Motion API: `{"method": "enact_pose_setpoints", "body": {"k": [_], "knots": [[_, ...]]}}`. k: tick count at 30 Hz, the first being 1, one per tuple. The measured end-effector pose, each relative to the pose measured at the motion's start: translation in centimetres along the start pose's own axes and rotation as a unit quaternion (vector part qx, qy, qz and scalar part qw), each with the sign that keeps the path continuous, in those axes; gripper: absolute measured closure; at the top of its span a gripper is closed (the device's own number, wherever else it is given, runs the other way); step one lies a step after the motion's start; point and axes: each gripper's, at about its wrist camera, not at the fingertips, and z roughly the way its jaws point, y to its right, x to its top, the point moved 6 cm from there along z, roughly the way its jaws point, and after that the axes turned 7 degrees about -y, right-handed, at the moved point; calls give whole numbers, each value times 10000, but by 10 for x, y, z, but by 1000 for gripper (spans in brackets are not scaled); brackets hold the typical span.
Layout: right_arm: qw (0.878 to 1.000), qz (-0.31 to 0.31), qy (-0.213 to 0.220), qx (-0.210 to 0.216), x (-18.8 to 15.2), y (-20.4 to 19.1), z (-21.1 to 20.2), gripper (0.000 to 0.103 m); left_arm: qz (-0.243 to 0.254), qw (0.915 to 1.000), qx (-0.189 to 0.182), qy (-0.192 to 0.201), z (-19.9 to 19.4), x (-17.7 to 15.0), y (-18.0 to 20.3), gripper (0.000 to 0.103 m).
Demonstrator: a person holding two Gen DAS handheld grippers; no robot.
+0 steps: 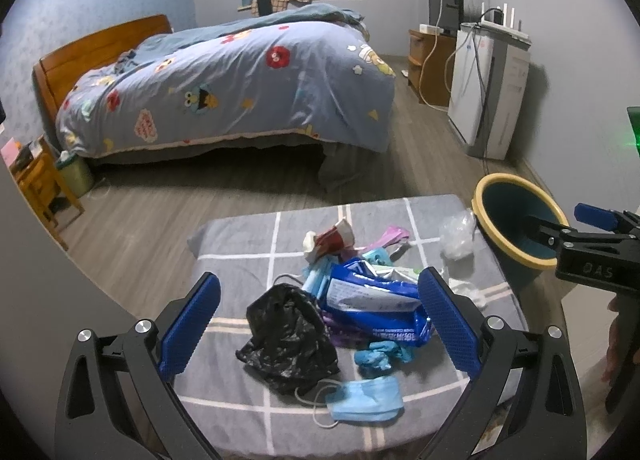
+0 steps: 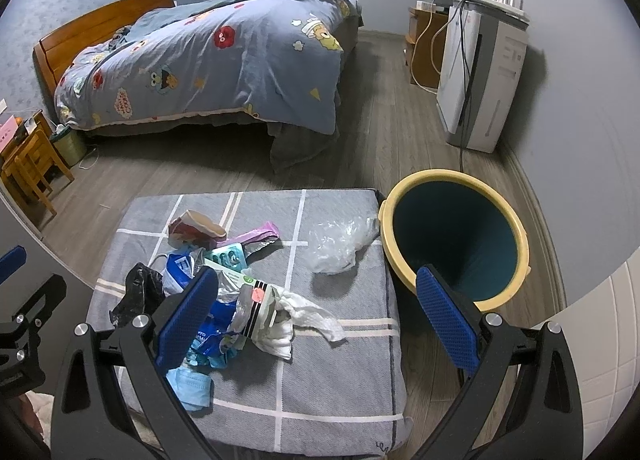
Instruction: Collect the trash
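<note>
The trash lies heaped on a grey checked cushion (image 2: 320, 360) in the foreground: a crumpled black plastic bag (image 1: 288, 336), a blue wet-wipe packet (image 1: 372, 300), a blue face mask (image 1: 366, 400) at the near edge, a white tissue (image 2: 296, 324), a pink wrapper (image 2: 260, 234) and a clear plastic bag (image 2: 340, 240) near the far right corner. Just beside the cushion's right edge, on the wooden floor, stands a bin (image 2: 456, 236) with a yellow rim and a dark teal inside; nothing can be seen in it.

The left hand-held gripper (image 1: 320, 324) hovers over the pile with its blue pads spread wide, holding nothing. The right hand-held gripper (image 2: 320, 320) is likewise released and empty, one pad over the trash and the other before the bin.

Beyond them a bed (image 1: 240, 79) with a patterned blue duvet fills the room's middle.
</note>
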Motion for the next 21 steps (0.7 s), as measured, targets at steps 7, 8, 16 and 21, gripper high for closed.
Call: {"method": "enact_pose_setpoints", "body": {"k": [7, 8, 16, 21], "knots": [[9999, 30, -96, -3, 8, 0, 7, 6, 167, 9997, 104, -136, 7, 7, 6, 5], [9999, 39, -107, -12, 10, 1, 9, 6, 222, 9995, 132, -173, 10, 8, 7, 5], [9998, 66, 135, 134, 48, 9, 29, 6, 283, 9995, 97, -28, 34, 49, -10, 5], [9996, -33, -257, -116, 67, 17, 67, 6, 63, 9999, 125, -33, 67, 73, -29, 5]]}}
